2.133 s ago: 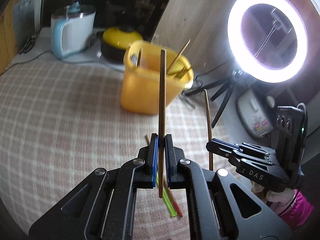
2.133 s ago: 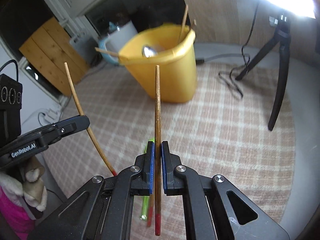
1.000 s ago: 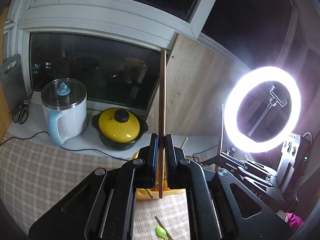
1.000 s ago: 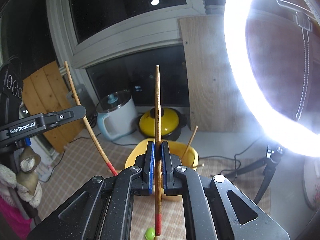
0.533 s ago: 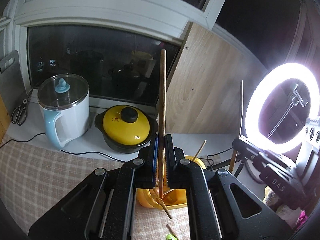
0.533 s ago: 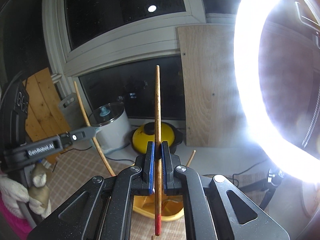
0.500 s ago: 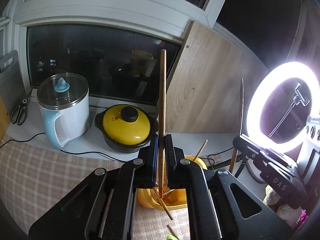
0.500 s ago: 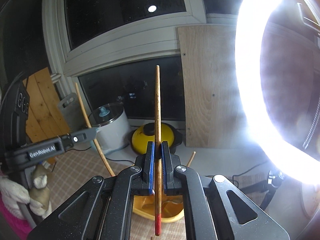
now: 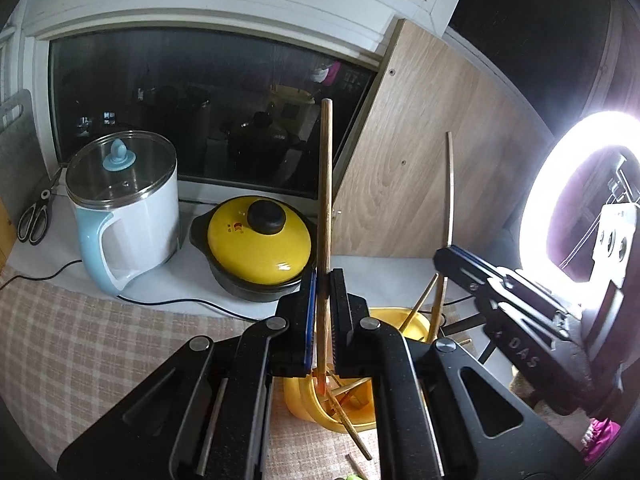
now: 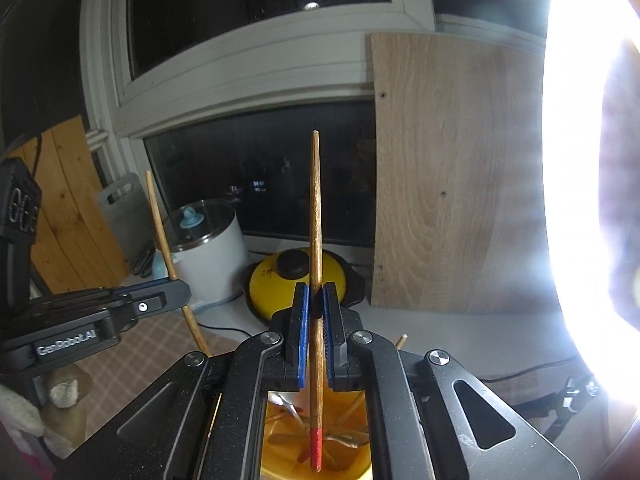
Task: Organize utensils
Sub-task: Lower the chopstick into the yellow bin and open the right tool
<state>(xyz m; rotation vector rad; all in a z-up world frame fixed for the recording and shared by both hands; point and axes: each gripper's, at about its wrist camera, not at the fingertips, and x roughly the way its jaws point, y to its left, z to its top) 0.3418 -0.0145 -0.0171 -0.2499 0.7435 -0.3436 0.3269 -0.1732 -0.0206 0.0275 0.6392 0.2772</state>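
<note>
Left gripper (image 9: 323,312): its blue-padded black fingers (image 9: 307,316) are clamped on a long wooden chopstick with a red lower tip (image 9: 325,208), held upright at the centre of the left wrist view. The stick's lower end hangs over the open mouth of a yellow plastic utensil tub (image 9: 394,316), which sits at lower centre, partly hidden behind the gripper body. Several other thin wooden sticks (image 9: 418,309) lean inside the tub.

Right gripper (image 10: 316,320): its fingers (image 10: 301,332) are closed on a second wooden chopstick with a red-painted lower end (image 10: 316,264), also upright. In the right wrist view the red end hangs within the tub's opening (image 10: 280,456) at bottom centre; whether it touches the contents cannot be told.

Each gripper shows in the other's view. The right one appears at the right of the left wrist view (image 9: 442,258), with its stick rising above it. The left one appears at the left of the right wrist view (image 10: 180,292), with its stick slanting.

Surroundings, left wrist view: the tub stands on a beige checked cloth over the worktop (image 9: 80,340). Behind it, at centre, is a black pot with a yellow lid (image 9: 260,240); to the left, a white and pale blue electric kettle with a glass lid (image 9: 124,208). Black-handled scissors (image 9: 34,220) lie at the far left. A light wooden board (image 9: 420,168) leans at upper right, and a lit ring light (image 9: 560,200) fills the right edge.
</note>
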